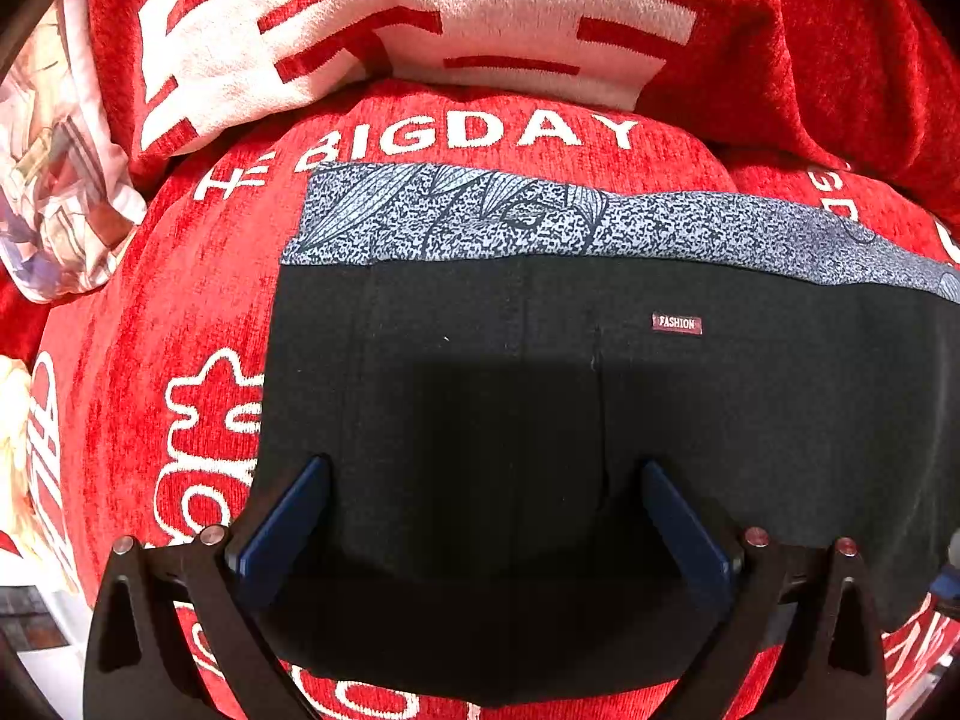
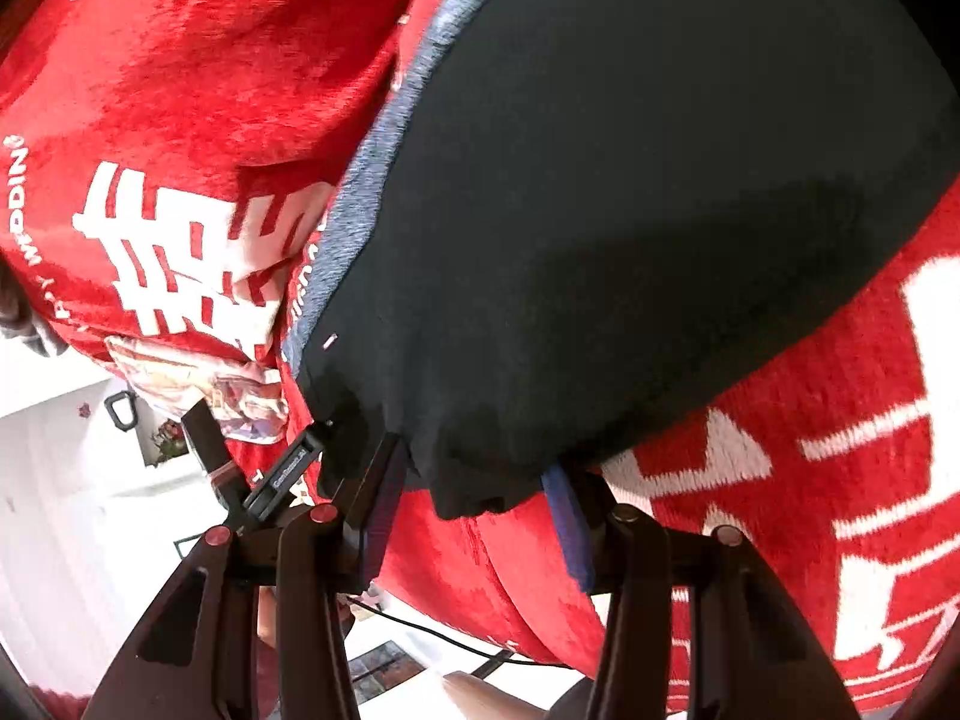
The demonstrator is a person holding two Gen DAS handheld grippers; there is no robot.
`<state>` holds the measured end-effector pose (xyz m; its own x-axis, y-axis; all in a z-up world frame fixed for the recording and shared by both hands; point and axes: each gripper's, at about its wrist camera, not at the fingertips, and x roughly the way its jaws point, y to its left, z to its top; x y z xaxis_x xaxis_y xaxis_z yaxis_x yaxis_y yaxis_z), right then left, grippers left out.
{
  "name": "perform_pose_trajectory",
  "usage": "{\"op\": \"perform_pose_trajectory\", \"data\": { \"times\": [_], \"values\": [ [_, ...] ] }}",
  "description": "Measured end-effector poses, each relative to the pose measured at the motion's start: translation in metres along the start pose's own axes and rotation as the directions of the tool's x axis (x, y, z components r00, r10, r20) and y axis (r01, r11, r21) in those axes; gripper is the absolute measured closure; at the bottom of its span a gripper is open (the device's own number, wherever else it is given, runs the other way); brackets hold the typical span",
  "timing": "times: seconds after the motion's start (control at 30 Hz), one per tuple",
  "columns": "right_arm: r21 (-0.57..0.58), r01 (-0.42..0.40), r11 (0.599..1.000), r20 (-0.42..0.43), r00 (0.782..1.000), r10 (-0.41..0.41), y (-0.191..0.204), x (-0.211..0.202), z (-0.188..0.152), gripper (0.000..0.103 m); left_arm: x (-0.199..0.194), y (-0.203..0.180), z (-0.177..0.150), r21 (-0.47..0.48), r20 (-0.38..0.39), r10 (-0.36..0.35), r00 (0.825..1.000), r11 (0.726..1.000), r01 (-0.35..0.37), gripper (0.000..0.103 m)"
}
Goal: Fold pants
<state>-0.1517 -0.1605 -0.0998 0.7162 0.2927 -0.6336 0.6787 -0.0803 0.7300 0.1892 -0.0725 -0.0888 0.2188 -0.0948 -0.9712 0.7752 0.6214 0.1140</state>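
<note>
Lying flat across a red bedspread (image 1: 180, 312), the black pants (image 1: 600, 408) appear already folded into a broad band, with a grey patterned fabric (image 1: 480, 216) edge showing along their far side. Left gripper (image 1: 486, 510): jaws spread wide, hovering over the near part of the pants and holding nothing. Right gripper (image 2: 474, 504): jaws apart, straddling the bunched corner of the pants (image 2: 600, 192) at the bed's edge; whether its blue pads actually touch the cloth cannot be told.

Risks, as judged from this arrangement. (1) The corner between the right jaws is thick and layered; closing on only the top layer would likely peel the fold open when lifted. (2) That corner sits at the edge of the bed, so a loose hold could let the cloth slide off. (3) The plush bedspread may be pinched together with the pants and dragged. (4) Lifting one side alone could skew the edges out of line.

Legible writing: a small red label (image 1: 677, 323) on the pants reads "FASHION"; the bedspread shows "BIGDAY" in the left view and, partly, "WEDDING" in the right view. A red and white cushion (image 1: 390, 18) lies beyond.
</note>
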Motion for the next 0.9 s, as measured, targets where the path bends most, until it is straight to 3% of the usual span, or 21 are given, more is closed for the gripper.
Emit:
{"op": "perform_pose_trajectory", "data": {
  "times": [0.03,0.07,0.2,0.33,0.43,0.47,0.5,0.57,0.73,0.77,0.83,0.87,0.9],
  "values": [
    [0.025,-0.004,1.000,-0.004,1.000,0.004,-0.002,0.002,0.002,0.060,-0.001,0.000,-0.001,0.003,0.002,-0.003,1.000,1.000,0.003,0.000],
    [0.045,0.004,0.999,-0.010,1.000,-0.004,-0.003,0.004,0.004,0.091,-0.002,0.000,-0.001,0.005,0.001,-0.006,1.000,1.000,0.006,0.000],
    [-0.083,-0.012,0.997,0.016,1.000,0.013,0.022,-0.019,0.004,0.095,-0.006,0.003,-0.001,0.024,0.006,-0.018,1.000,1.000,0.018,0.000],
    [-0.113,0.139,0.984,0.013,0.990,-0.138,0.006,-0.026,-0.009,0.097,-0.006,0.003,-0.002,0.039,0.021,-0.011,1.000,0.999,0.010,0.000],
    [-0.037,0.102,0.994,0.022,0.995,-0.101,-0.018,-0.039,-0.010,0.092,-0.005,0.001,-0.001,0.040,0.020,-0.008,1.000,0.999,0.007,0.000],
    [-0.014,0.087,0.996,0.042,0.995,-0.086,-0.024,-0.047,-0.010,0.082,-0.005,0.001,-0.001,0.042,0.025,-0.008,1.000,0.999,0.007,0.000],
    [0.016,0.055,0.998,0.082,0.995,-0.056,-0.031,-0.057,-0.007,0.060,-0.006,0.001,-0.002,0.043,0.029,-0.008,1.000,0.999,0.007,0.000],
    [0.052,0.009,0.999,0.134,0.991,-0.016,-0.039,-0.067,-0.002,0.036,-0.007,0.000,-0.003,0.041,0.029,-0.007,1.000,0.999,0.005,0.000],
    [0.093,-0.131,0.987,0.187,0.976,0.112,-0.043,-0.063,0.014,0.037,-0.006,0.000,-0.002,0.037,0.021,-0.005,1.000,0.999,0.004,0.000],
    [0.100,-0.130,0.986,0.193,0.975,0.109,-0.042,-0.062,0.018,0.040,-0.006,0.000,-0.003,0.038,0.023,-0.005,1.000,0.999,0.004,0.000],
    [0.136,-0.091,0.987,0.186,0.980,0.065,-0.044,-0.056,0.024,0.085,-0.006,0.001,-0.003,0.039,0.022,-0.003,1.000,0.999,0.002,0.000],
    [0.165,-0.046,0.985,0.167,0.986,0.018,-0.044,-0.052,0.028,0.088,-0.006,0.001,-0.002,0.039,0.018,-0.001,1.000,0.999,0.000,0.000],
    [0.163,-0.058,0.985,0.169,0.985,0.030,-0.042,-0.055,0.029,0.089,-0.006,0.000,-0.002,0.041,0.015,0.000,1.000,0.999,-0.001,0.000]
  ]
}}
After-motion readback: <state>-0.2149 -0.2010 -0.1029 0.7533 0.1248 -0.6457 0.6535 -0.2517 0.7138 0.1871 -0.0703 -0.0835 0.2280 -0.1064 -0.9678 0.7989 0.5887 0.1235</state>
